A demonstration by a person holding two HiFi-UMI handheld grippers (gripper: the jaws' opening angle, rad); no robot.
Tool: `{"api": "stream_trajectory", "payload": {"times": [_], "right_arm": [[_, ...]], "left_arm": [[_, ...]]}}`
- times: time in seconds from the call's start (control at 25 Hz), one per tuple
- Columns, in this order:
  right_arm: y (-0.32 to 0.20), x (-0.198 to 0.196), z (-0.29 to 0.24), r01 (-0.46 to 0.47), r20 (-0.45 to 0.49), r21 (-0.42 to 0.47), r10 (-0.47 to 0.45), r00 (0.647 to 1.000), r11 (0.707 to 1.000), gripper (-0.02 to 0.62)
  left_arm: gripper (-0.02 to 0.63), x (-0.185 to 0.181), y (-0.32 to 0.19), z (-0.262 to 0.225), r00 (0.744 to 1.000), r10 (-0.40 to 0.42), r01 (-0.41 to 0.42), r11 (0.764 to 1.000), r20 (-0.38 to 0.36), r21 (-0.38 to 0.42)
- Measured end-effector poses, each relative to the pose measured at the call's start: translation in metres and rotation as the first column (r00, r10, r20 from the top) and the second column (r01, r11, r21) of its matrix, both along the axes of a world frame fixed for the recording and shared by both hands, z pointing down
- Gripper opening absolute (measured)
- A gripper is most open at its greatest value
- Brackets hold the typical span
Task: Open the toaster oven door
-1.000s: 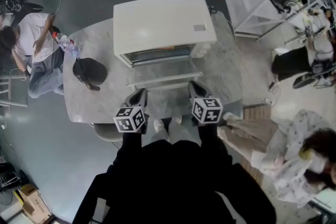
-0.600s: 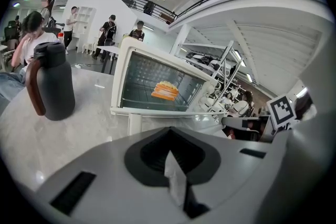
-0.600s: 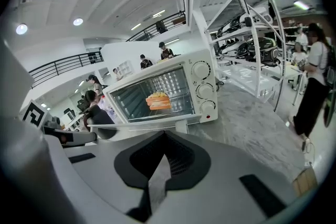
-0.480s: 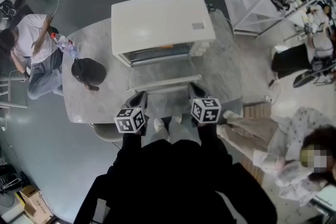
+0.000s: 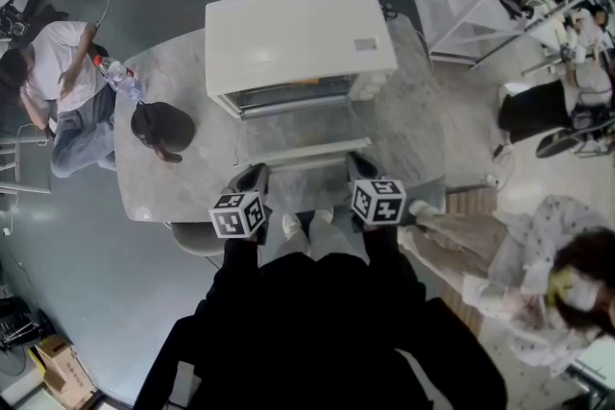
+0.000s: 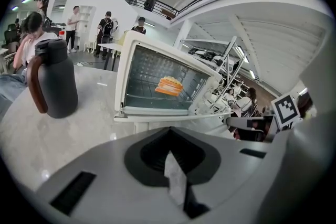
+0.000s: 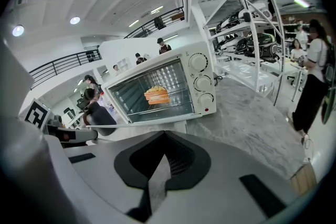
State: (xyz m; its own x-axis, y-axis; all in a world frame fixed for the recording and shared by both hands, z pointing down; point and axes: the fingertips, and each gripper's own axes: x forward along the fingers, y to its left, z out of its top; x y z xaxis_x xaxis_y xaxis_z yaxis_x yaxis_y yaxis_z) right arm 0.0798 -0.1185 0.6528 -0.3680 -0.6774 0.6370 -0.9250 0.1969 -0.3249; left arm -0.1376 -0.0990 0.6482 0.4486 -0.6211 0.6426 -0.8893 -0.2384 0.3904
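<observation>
A white toaster oven (image 5: pixel 298 38) stands on the grey marble table (image 5: pixel 192 182). Its glass door (image 5: pixel 298 134) is folded down flat toward me, with the handle (image 5: pixel 306 156) at the near edge. An orange sandwich (image 6: pixel 169 85) rests on the rack inside and also shows as the same sandwich (image 7: pixel 156 95) in the right gripper view. My left gripper (image 5: pixel 252 180) and right gripper (image 5: pixel 360 168) hover at the table's front edge, on either side of the door handle and apart from it. Both are shut with nothing held, as the left gripper (image 6: pixel 176 186) and right gripper (image 7: pixel 156 186) views show.
A black jug (image 5: pixel 161 130) stands left of the oven, and a water bottle (image 5: pixel 120 80) lies at the table's far left. A person (image 5: pixel 58 82) sits by that corner. Other people (image 5: pixel 538 274) are on the floor at the right. The oven's knobs (image 7: pixel 202 81) face right.
The door lies open in every frame and both grippers keep their places. Only the head view shifts slightly.
</observation>
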Motion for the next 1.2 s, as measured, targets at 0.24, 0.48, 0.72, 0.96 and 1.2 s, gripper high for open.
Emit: {"api": "stream_trajectory", "payload": {"times": [0.24,0.48,0.72,0.96,1.2], "right_arm": [[0.004,0.0,0.007,-0.004,0.009,-0.029,0.004,1.0,1.0,0.003],[0.009,0.002,0.014,0.004,0.005,-0.049,-0.004,1.0,0.999,0.003],[0.012,0.001,0.019,0.01,0.002,-0.062,-0.01,1.0,0.998,0.003],[0.016,-0.001,0.025,0.016,0.003,-0.08,-0.016,1.0,0.997,0.003],[0.021,0.001,0.031,0.019,-0.004,-0.097,-0.02,1.0,0.995,0.003]], "left_arm": [[0.003,-0.001,0.005,0.009,1.0,0.0,0.0,1.0,0.003,-0.025],[0.003,0.002,0.009,0.014,1.0,-0.002,0.003,0.999,0.007,-0.04],[0.003,0.0,0.012,0.017,1.0,-0.02,0.02,0.999,0.002,-0.041],[0.003,-0.001,0.015,0.022,1.0,-0.023,0.024,0.998,0.008,-0.052],[0.003,0.001,0.02,0.029,1.0,-0.02,0.021,0.998,0.018,-0.066]]}}
